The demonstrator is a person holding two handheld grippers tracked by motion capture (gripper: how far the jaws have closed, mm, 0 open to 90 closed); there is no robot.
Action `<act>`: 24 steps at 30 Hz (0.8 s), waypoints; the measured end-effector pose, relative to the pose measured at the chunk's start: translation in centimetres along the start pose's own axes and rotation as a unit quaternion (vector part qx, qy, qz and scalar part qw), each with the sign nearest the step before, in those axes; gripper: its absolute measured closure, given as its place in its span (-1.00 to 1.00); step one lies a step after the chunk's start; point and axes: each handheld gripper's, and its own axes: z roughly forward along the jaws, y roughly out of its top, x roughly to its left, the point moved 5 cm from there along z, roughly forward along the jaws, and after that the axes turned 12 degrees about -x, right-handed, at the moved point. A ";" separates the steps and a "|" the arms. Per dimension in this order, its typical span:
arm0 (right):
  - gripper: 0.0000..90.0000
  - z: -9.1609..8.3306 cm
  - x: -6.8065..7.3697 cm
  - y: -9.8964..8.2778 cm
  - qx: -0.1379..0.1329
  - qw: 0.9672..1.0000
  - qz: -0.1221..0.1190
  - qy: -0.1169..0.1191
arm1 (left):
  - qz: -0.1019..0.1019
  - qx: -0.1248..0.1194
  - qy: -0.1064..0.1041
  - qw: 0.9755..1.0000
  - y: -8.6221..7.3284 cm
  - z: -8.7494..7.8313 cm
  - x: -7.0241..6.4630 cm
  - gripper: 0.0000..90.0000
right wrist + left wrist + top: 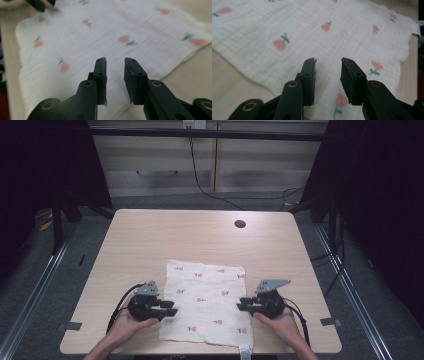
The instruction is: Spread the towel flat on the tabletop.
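A white cloth point(207, 300) printed with small pink flowers lies flat on the wooden table point(150, 240), near its front edge. My left gripper point(171, 308) hovers at the cloth's left edge, pointing right, jaws open with nothing between them. In the left gripper view the gripper point(328, 62) is over the cloth point(312, 37). My right gripper point(241, 304) is at the cloth's right edge, pointing left, also open and empty. The right gripper view shows the gripper point(115, 61) above the cloth point(100, 42), with the left gripper's point(41, 3) jaws far off at top left.
A round cable hole point(240, 224) sits in the table's far right part. A small white label point(245, 351) hangs from the cloth's front right corner at the table edge. Black cables point(200, 175) trail on the floor behind the table.
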 end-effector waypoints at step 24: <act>0.52 6.7 -11.7 2.8 0.001 0.993 0.037 -0.109 | -0.003 -0.004 0.013 1.000 -0.8 1.4 1.8 0.46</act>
